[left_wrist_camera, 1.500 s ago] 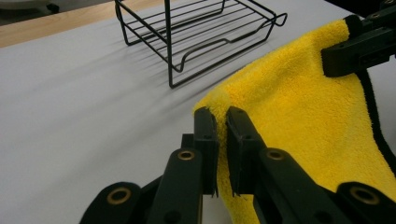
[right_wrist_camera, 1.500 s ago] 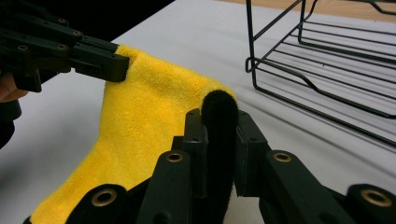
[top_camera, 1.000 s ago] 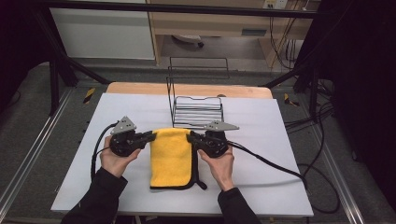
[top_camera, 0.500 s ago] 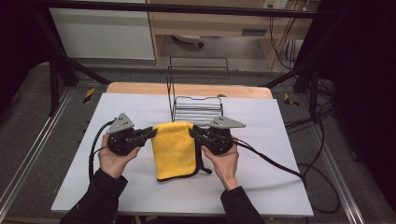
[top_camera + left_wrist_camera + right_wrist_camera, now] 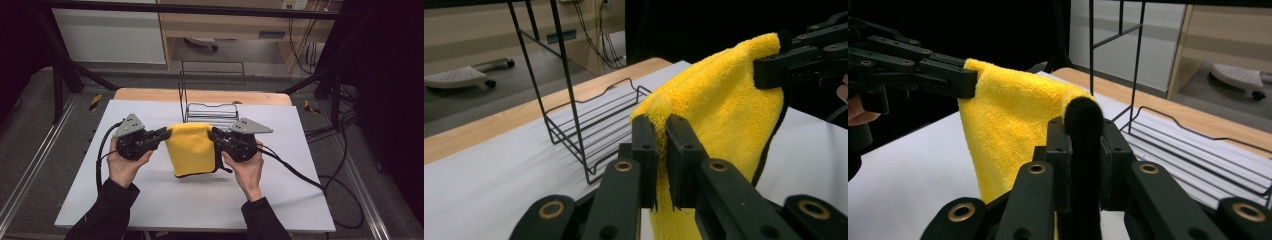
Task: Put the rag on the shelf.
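Raised: one towel (image 5: 192,149), two claws

Directly behind the hanging folded yellow fleece cloth (image 5: 192,149), just beyond both clamped grippers: a black wire rack (image 5: 210,114) with a low basket base and a tall upright wire frame, blocking any straight push toward the far edge. Open white tabletop (image 5: 150,200) to the near side of the cloth, between the forearms, and wide bare stretches out to the left and right edges. Trailing black cables (image 5: 300,175) across the right-hand stretch, crossing low paths there. Narrow bare wooden strip (image 5: 150,95) along the far edge, left of the rack.
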Tool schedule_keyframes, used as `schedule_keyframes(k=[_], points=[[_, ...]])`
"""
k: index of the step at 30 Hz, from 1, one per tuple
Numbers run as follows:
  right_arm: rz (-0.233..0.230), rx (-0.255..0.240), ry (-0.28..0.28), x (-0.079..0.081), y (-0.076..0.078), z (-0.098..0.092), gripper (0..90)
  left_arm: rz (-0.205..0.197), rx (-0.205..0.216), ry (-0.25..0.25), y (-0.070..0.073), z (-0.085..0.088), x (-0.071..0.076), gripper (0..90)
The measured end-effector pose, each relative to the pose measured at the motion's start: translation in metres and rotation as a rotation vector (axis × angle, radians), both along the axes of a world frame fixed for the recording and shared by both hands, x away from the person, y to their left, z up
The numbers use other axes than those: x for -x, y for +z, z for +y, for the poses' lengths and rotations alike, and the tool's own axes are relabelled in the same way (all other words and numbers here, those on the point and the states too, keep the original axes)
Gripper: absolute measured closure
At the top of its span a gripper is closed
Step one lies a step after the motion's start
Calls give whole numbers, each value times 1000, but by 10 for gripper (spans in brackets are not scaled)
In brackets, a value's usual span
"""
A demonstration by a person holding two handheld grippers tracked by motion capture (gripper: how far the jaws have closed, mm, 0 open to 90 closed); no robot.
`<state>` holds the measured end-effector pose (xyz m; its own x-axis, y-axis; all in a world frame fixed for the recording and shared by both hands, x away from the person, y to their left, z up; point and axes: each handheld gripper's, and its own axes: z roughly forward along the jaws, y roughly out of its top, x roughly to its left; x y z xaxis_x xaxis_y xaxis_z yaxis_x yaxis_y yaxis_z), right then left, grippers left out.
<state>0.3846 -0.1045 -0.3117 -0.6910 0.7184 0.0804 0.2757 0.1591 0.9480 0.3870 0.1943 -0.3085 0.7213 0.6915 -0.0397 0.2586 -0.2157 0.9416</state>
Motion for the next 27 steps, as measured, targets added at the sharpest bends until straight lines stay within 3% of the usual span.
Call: schedule_keyframes(k=[14, 27], points=[[-97, -28, -52, 3, 30, -14, 792, -87, 47, 13, 29, -17, -9, 835], [-175, -53, -79, -1, 51, -18, 793, -147, 116, 41, 45, -25, -21, 836]])
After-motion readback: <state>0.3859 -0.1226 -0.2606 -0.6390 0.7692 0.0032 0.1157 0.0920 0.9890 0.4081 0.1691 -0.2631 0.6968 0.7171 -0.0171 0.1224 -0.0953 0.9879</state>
